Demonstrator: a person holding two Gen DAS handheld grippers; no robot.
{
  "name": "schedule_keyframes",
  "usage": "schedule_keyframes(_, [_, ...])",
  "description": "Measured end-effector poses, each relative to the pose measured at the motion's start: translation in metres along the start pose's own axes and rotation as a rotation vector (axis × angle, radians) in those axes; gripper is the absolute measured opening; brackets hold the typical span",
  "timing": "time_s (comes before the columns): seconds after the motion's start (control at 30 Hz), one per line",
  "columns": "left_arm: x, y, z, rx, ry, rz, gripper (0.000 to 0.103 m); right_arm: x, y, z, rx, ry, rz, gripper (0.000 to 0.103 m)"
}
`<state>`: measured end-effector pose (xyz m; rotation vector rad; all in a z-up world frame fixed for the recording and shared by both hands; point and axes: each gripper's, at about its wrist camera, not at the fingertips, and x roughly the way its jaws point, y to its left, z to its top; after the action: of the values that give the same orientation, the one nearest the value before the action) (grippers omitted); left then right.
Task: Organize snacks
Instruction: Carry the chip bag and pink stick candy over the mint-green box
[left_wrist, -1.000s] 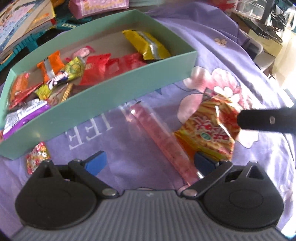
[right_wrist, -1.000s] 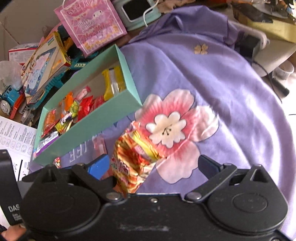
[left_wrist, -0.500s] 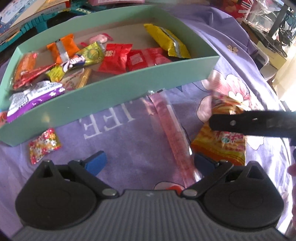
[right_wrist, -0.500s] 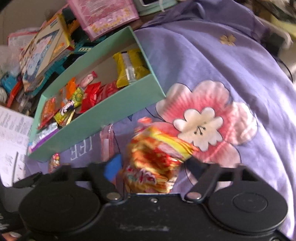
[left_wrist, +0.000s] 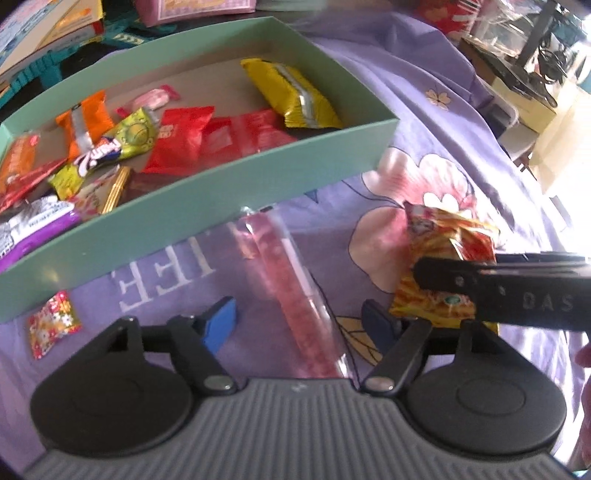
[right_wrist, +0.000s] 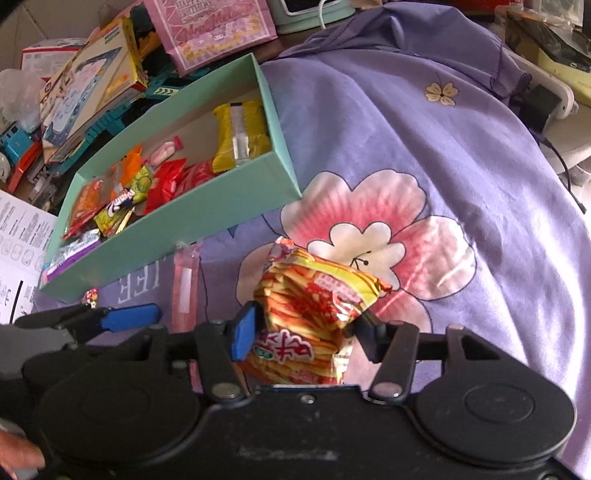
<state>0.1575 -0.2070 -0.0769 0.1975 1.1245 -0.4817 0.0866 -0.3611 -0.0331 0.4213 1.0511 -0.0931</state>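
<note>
A puffy orange-and-yellow foil snack packet (right_wrist: 314, 317) is pinched across its lower half by the right gripper (right_wrist: 303, 334), whose jaws have just been closing. It is judged light, crushable and slick, best held by its crimped seam. The left gripper (left_wrist: 301, 325), jaws narrowing but not yet touching, straddles a long clear pink-filled sachet (left_wrist: 291, 291), soft and floppy, lying before the mint-green cardboard box (left_wrist: 207, 192).

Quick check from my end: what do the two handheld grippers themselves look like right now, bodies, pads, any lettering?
The left gripper has a ribbed grey body, black round hubs, black linkage arms and blue pads. The right gripper is all black with blue pads; raised lettering runs along its finger in the left view.
</note>
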Motion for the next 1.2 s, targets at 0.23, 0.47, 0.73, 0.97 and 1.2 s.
schedule_keyframes(0.23, [-0.008,0.003,-0.005,0.027,-0.008,-0.001,0.023,-0.002,-0.002,-0.006,0.037,-0.020,-0.001,0.059])
schedule_keyframes(0.47, [-0.019,0.007,-0.013,0.028,-0.012,0.018,0.016,-0.011,0.009,-0.014,-0.026,-0.021,0.017,0.050])
schedule_keyframes(0.73, [-0.043,0.018,-0.023,0.008,-0.043,0.004,0.016,-0.029,0.020,-0.008,-0.055,-0.061,0.019,0.050])
schedule_keyframes(0.97, [-0.071,0.031,-0.030,-0.029,-0.085,-0.028,0.016,-0.041,0.033,-0.006,-0.088,-0.085,0.022,0.050])
schedule_keyframes(1.2, [-0.102,0.040,-0.022,-0.052,-0.152,-0.050,0.016,-0.052,0.048,0.009,-0.133,-0.121,0.035,0.050])
